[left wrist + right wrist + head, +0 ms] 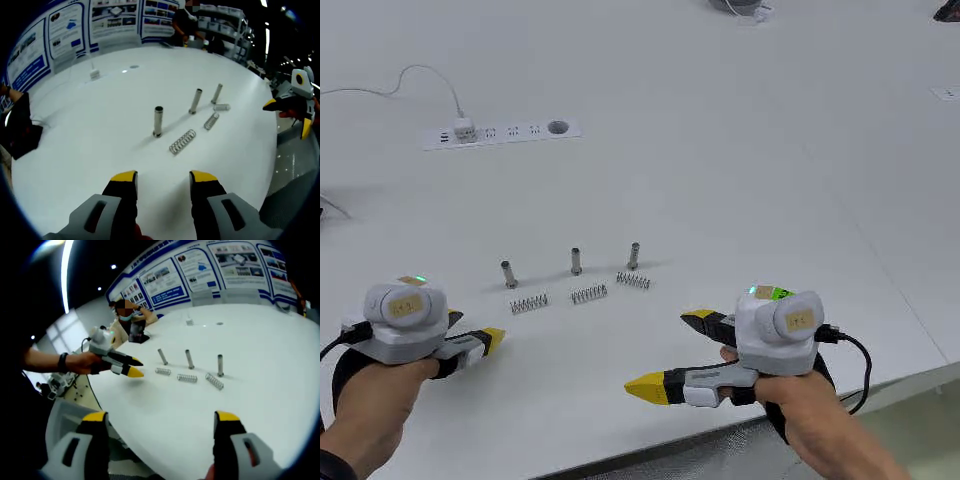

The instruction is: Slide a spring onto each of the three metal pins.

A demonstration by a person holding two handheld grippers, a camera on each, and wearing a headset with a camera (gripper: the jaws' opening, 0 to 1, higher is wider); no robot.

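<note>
Three upright pins (576, 261) stand on the worktop (740, 180), springs (588, 294) lying beside them, a power strip (510, 131) beyond. Left tool (472, 330) and right tool (672, 351) gape wide, empty.

Silver pins (576, 261), silver springs (588, 294), white table (720, 150).

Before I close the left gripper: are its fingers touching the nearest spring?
Apart. The left gripper view shows bare table between the fingers of the left gripper and the nearest spring.
</note>
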